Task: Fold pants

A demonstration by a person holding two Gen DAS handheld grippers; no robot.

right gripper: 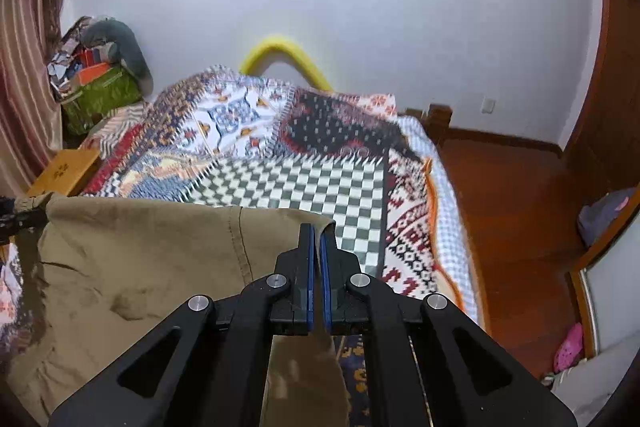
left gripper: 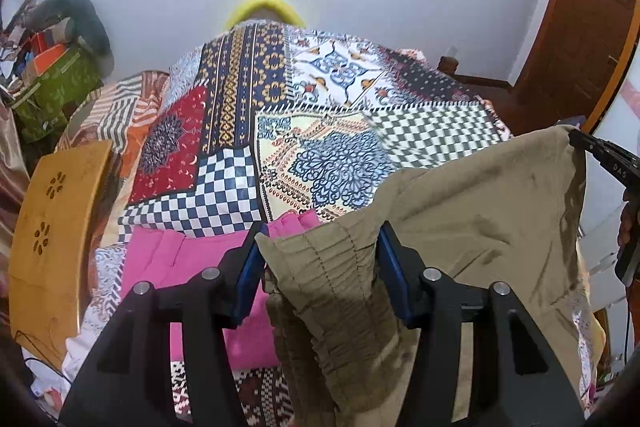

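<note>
My left gripper [left gripper: 320,259] clamps the gathered waistband of one pair of khaki pants [left gripper: 480,211]; my right gripper [right gripper: 317,259] is closed tight on their other top corner. They hang stretched between my fingers above the bed [left gripper: 320,131], hiding its near edge. One pink garment [left gripper: 192,259] lies partly covered beneath them.

both wrist cams sit close above the near bed edge [left gripper: 440,131], angled down toward the far wall [right gripper: 400,27]; both see that bed and wall
</note>
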